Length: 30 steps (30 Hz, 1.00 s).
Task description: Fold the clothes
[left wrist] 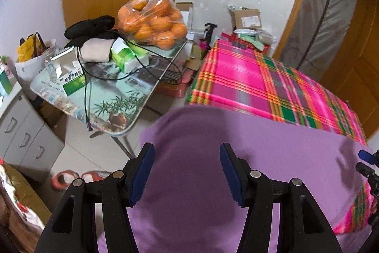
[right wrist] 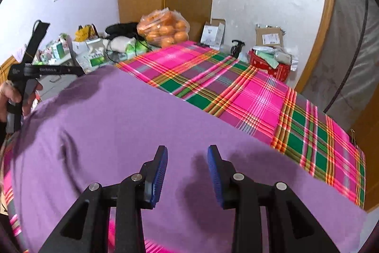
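A plain purple garment lies spread flat on the pink and green plaid cloth of the table. My left gripper hovers open above the garment's left part, with nothing between its blue pads. In the right wrist view the same purple garment fills the near half of the plaid table. My right gripper hangs open over the garment's middle, empty. The left gripper's black body shows at the left edge, held by a hand.
To the left stands a folding table with a bag of oranges, boxes, black cables and dark cloth. Grey drawers and red slippers are on the floor side. A red box and cartons sit at the table's far end.
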Tool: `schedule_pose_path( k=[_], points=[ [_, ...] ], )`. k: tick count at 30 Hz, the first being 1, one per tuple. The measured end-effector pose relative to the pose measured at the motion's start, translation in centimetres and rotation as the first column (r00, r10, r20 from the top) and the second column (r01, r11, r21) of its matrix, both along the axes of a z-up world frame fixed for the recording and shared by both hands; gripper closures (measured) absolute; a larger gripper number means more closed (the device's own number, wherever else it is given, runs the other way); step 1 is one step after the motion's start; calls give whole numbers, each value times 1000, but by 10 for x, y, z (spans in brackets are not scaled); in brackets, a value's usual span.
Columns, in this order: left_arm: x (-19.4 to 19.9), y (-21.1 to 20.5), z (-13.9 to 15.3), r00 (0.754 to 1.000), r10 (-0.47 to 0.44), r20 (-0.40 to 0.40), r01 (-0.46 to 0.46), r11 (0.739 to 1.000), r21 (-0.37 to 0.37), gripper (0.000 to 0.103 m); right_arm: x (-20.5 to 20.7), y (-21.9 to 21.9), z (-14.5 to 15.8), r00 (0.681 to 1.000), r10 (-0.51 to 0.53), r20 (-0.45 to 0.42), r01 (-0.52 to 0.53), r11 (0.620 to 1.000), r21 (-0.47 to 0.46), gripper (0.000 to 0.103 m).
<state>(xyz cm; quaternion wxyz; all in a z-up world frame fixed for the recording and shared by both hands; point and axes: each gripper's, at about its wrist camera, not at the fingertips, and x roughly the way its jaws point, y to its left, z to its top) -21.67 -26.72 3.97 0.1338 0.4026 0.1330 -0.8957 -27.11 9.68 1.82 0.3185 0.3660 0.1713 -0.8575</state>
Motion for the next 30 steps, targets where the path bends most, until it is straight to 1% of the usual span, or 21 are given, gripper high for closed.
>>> schedule_pose_path(
  k=[3, 5, 9, 12, 16, 20, 25, 27, 28, 29, 30],
  points=[
    [-20, -12, -9, 1000, 9, 27, -9, 1000, -13, 43, -24, -5, -11, 1000, 9, 17, -9, 1000, 8, 67],
    [-33, -18, -16, 999, -3, 45, 4, 1000, -18, 43, -37, -8, -17, 1000, 17, 24, -17, 1000, 13, 66],
    [-52, -29, -30, 997, -17, 76, 21, 998, -63, 43, -61, -11, -22, 998, 38, 42, -38, 999, 6, 65],
    [-58, -38, -35, 997, -43, 58, 45, 999, -24, 43, -75, -11, -32, 995, 58, 83, -60, 998, 14, 64],
    [-68, -40, -37, 995, -85, 55, 86, 996, -17, 43, -86, -10, -46, 988, 84, 126, -90, 995, 40, 62],
    [-75, -41, -37, 992, -114, 58, 115, 993, -11, 43, -91, -10, -48, 986, 100, 130, -104, 994, 27, 59],
    [-79, -34, -35, 989, -141, 55, 143, 989, -27, 44, -96, -12, -47, 983, 122, 141, -126, 992, 24, 58],
    [-80, -31, -34, 987, -152, 53, 153, 988, -33, 49, -93, -12, -43, 984, 125, 130, -129, 991, 20, 57],
    [-81, -29, -33, 986, -157, 53, 159, 987, -36, 60, -91, -11, -40, 984, 127, 125, -130, 991, 17, 60],
    [-82, -28, -33, 985, -162, 52, 164, 986, -39, 75, -89, -11, -38, 984, 128, 120, -131, 991, 15, 76],
    [-82, -27, -32, 985, -167, 52, 170, 985, -42, 82, -87, -11, -35, 985, 130, 115, -132, 991, 13, 87]
  ],
)
